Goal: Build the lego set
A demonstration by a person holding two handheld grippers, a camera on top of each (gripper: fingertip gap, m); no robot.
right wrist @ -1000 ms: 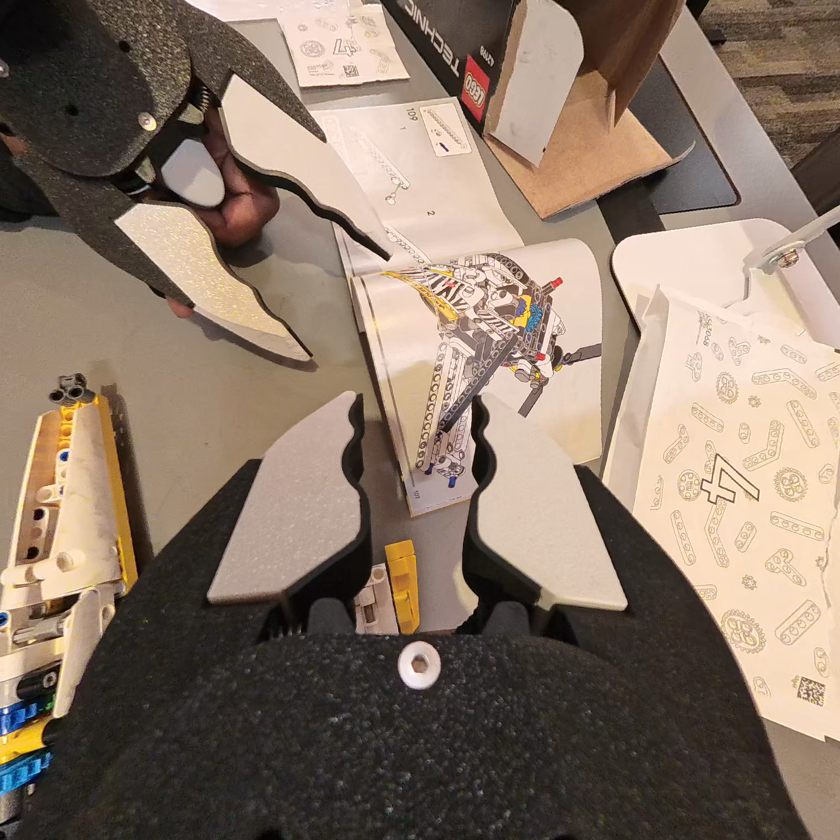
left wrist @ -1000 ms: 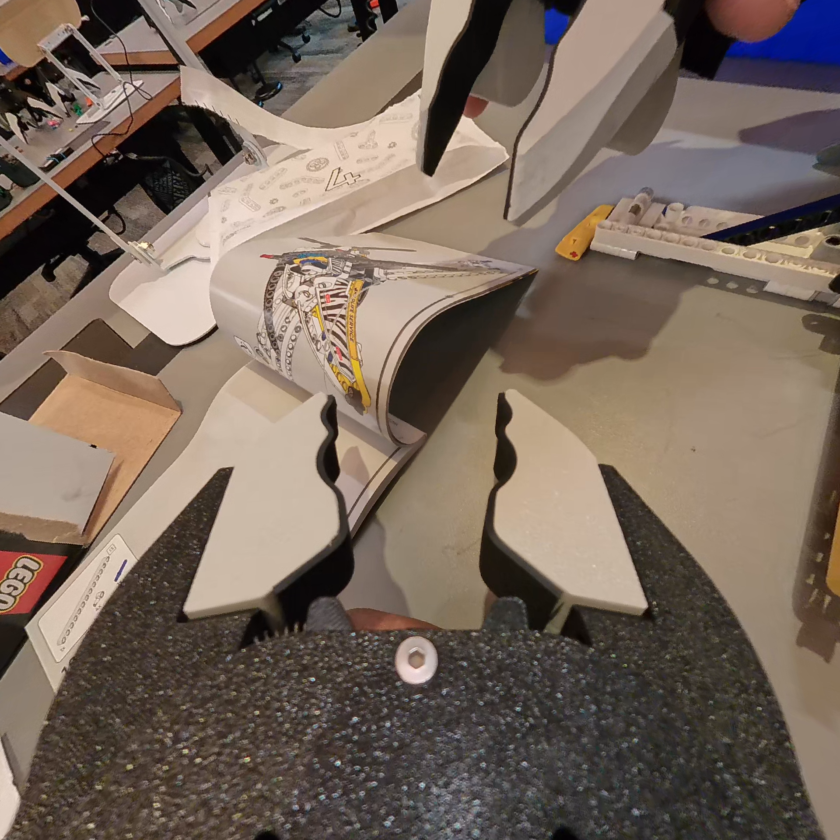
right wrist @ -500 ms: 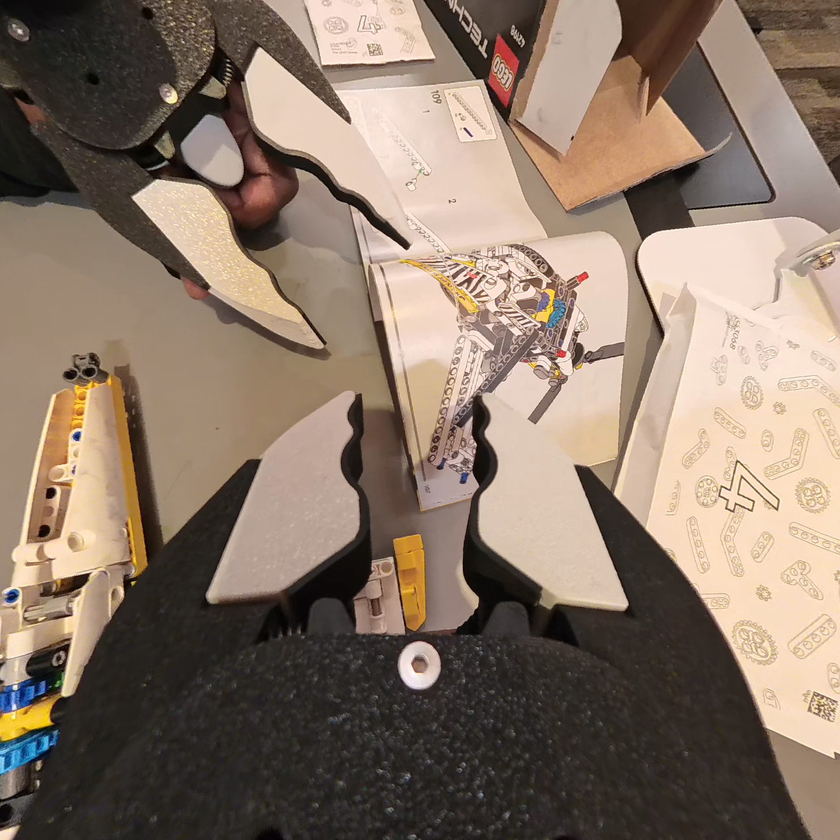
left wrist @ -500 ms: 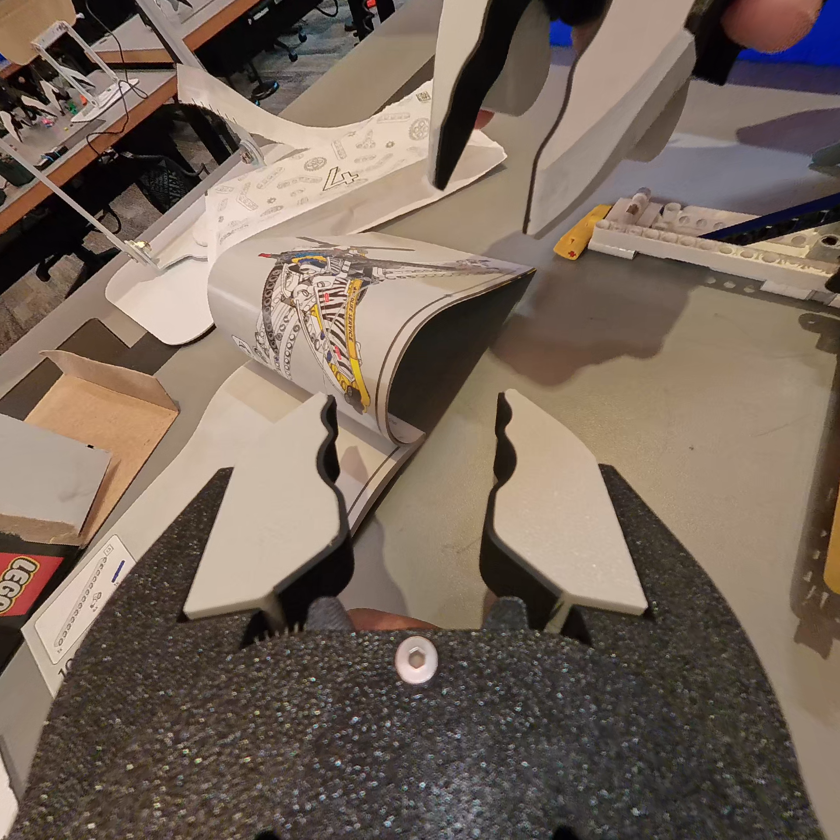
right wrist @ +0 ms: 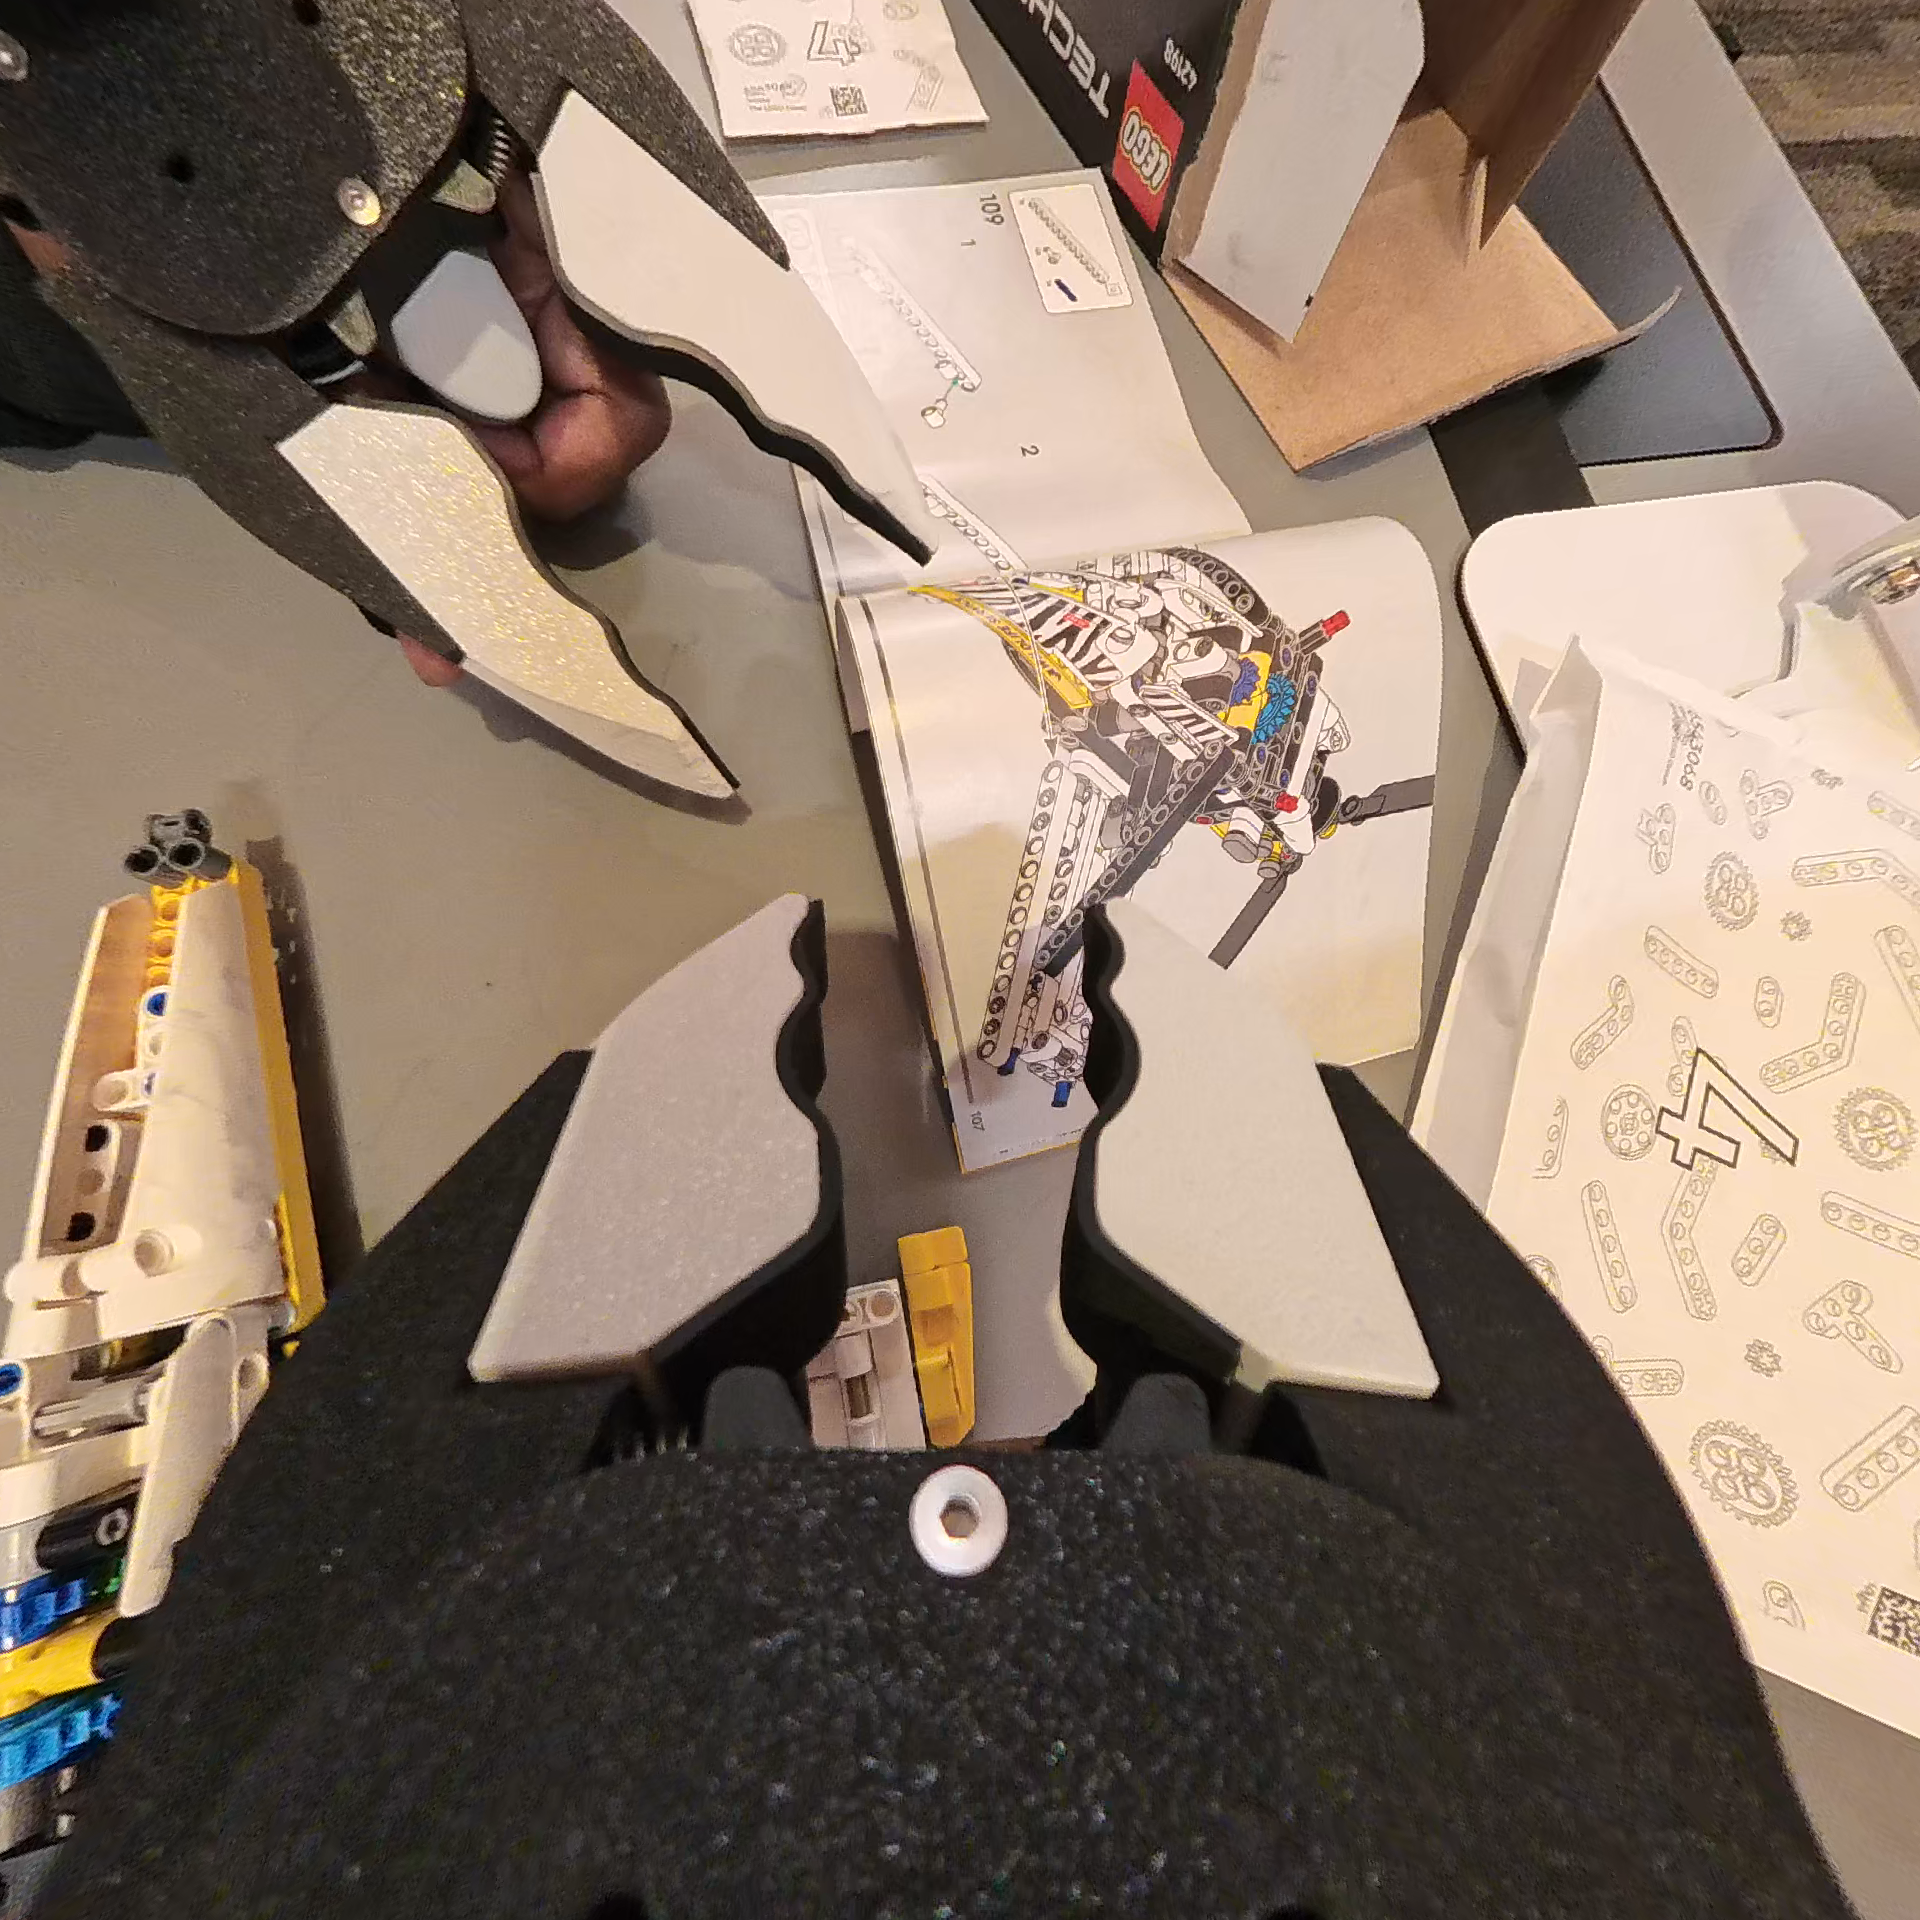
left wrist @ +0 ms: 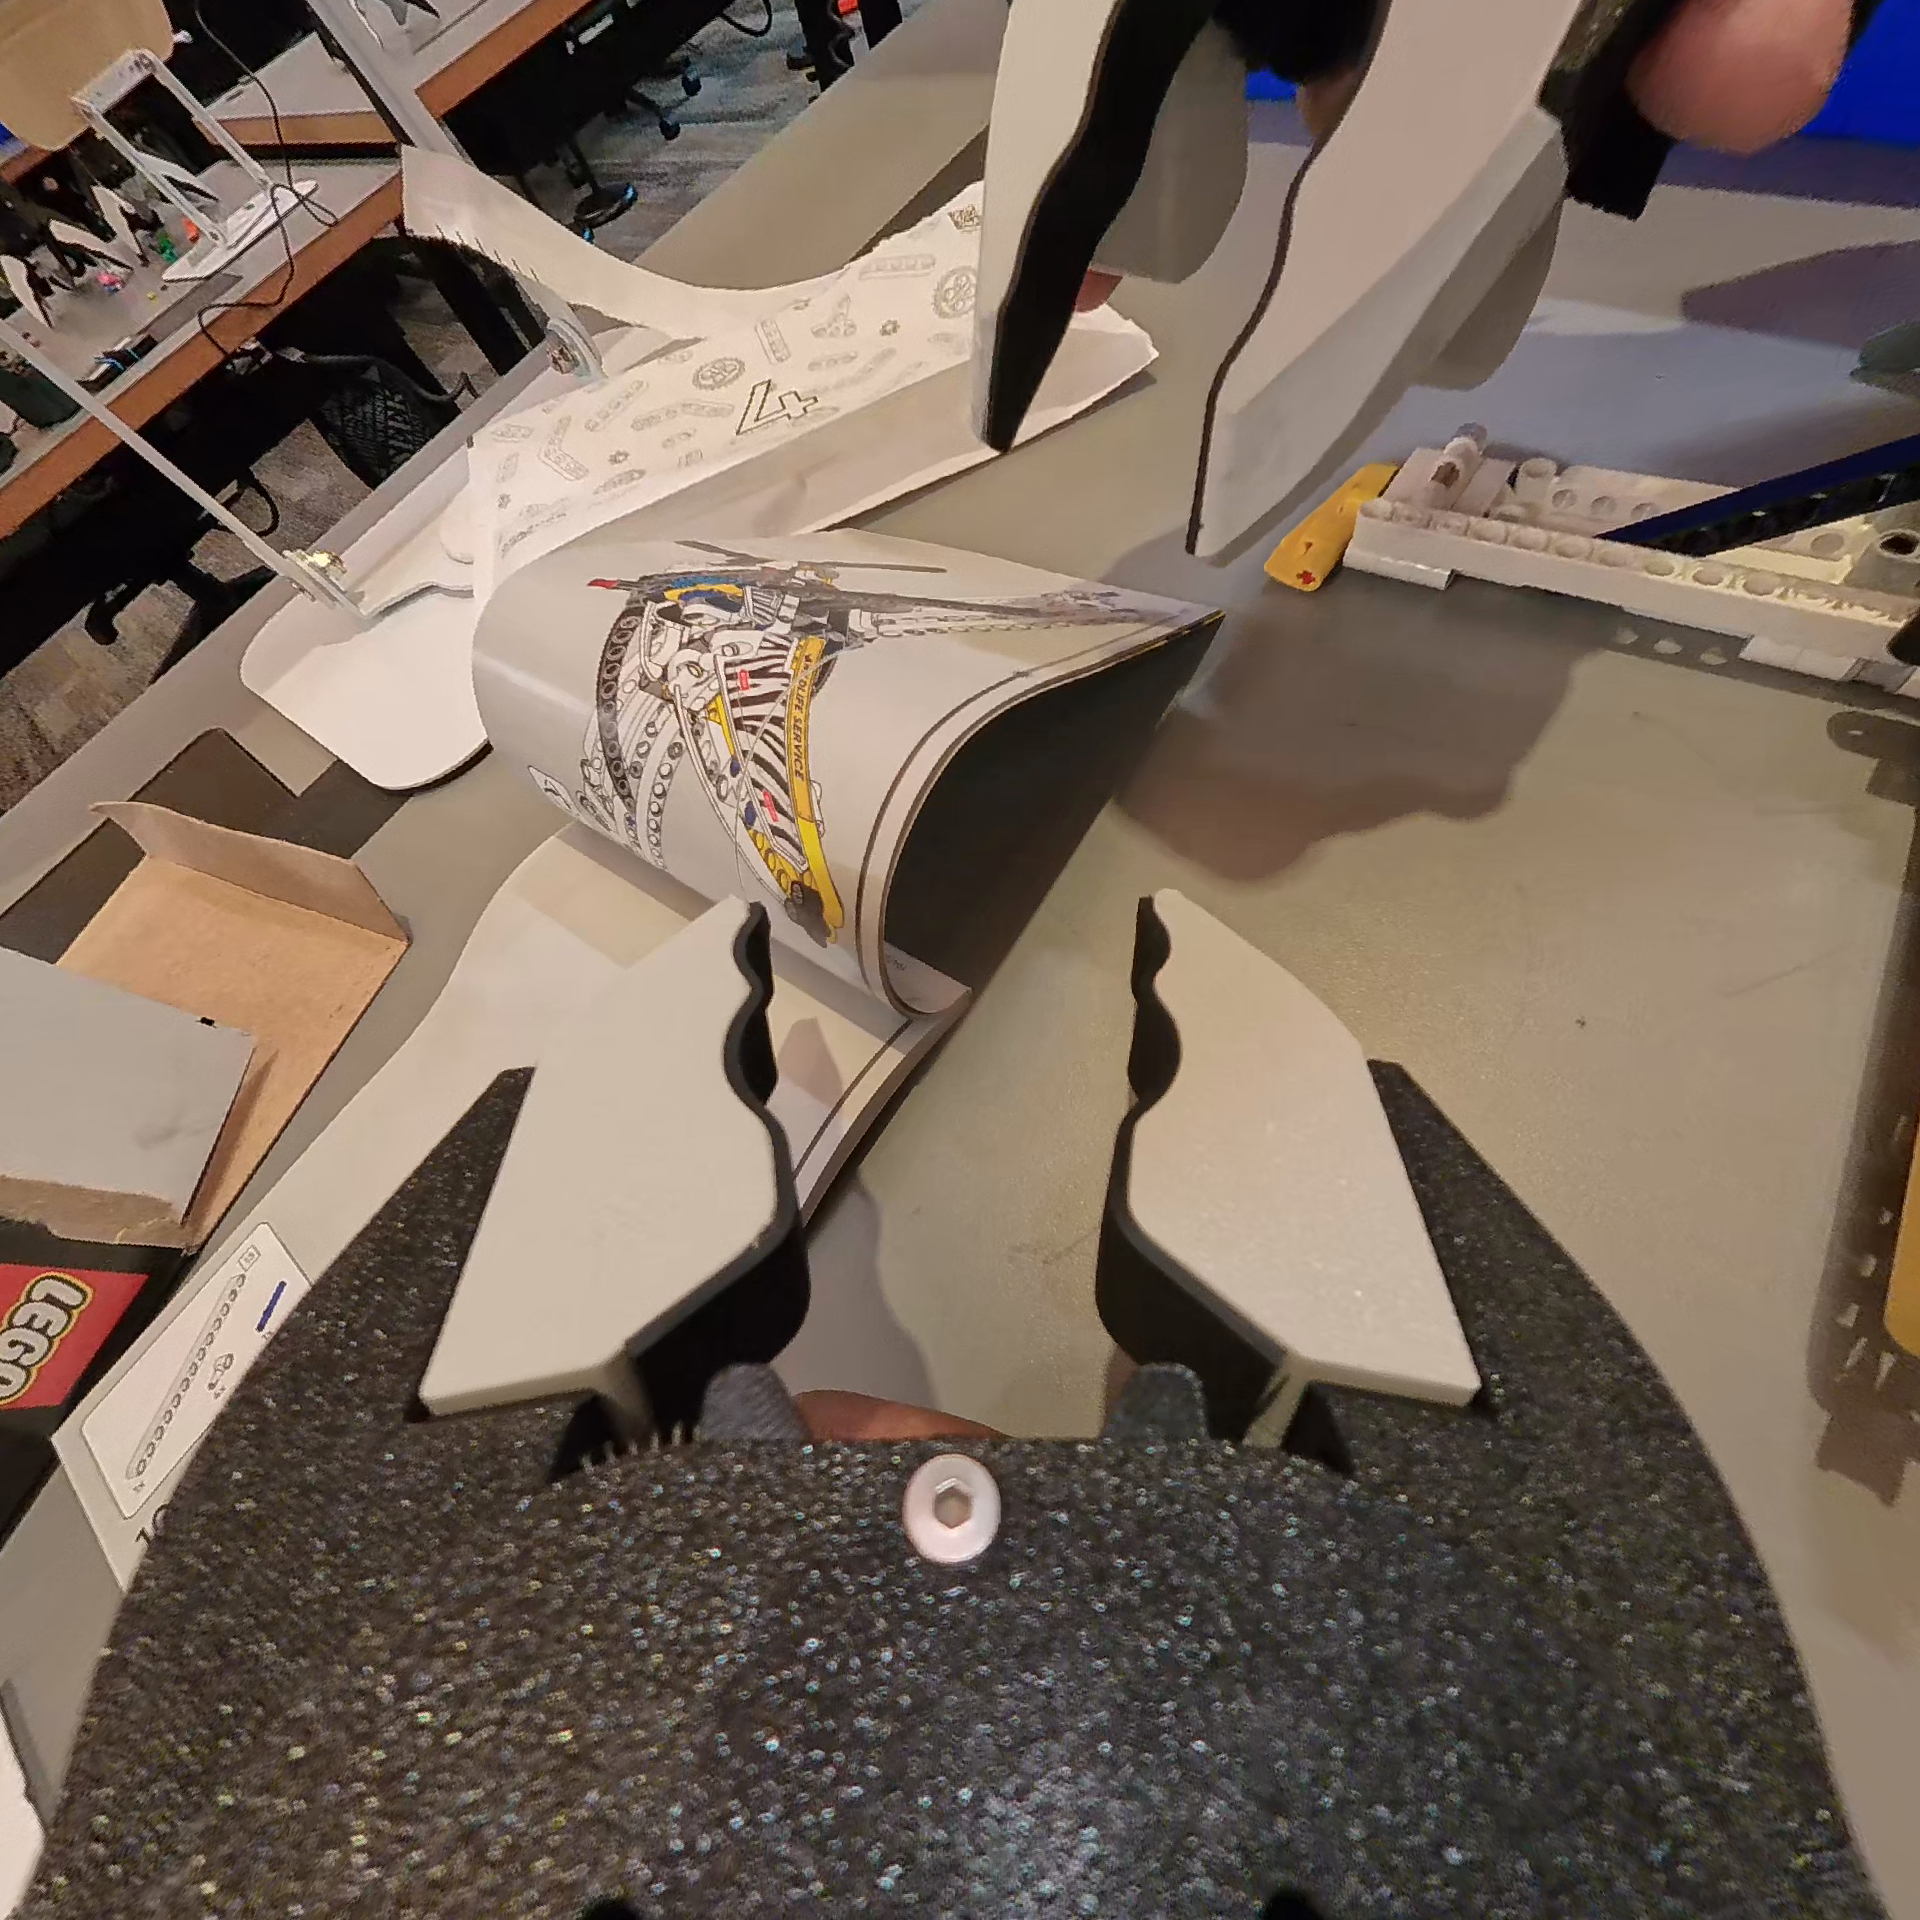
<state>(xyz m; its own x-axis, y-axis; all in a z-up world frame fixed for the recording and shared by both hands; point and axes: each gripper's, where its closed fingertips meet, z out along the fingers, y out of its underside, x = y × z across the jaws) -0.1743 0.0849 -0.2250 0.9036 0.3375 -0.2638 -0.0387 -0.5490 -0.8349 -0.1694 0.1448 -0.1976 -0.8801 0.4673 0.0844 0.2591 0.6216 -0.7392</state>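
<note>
Hovering with jaws apart and empty, both the left gripper (left wrist: pixel 951 914) and right gripper (right wrist: pixel 951 914) have barely shifted over the curled booklet (left wrist: pixel 769 727) on the desk (left wrist: pixel 1455 987).

Left gripper (left wrist: pixel 951 914): lower centre of left wrist view, jaws wide apart, nothing between pads, fingers pointing up-frame. In right wrist view, same gripper upper left, fingers (right wrist: pixel 540 623) slanting down-right, hand (right wrist: pixel 582 426) wrapped round grip behind them.

Right gripper (right wrist: pixel 951 925): lower centre of right wrist view, jaws apart, pads clear. In left wrist view, hangs from top edge, tips down.
</note>
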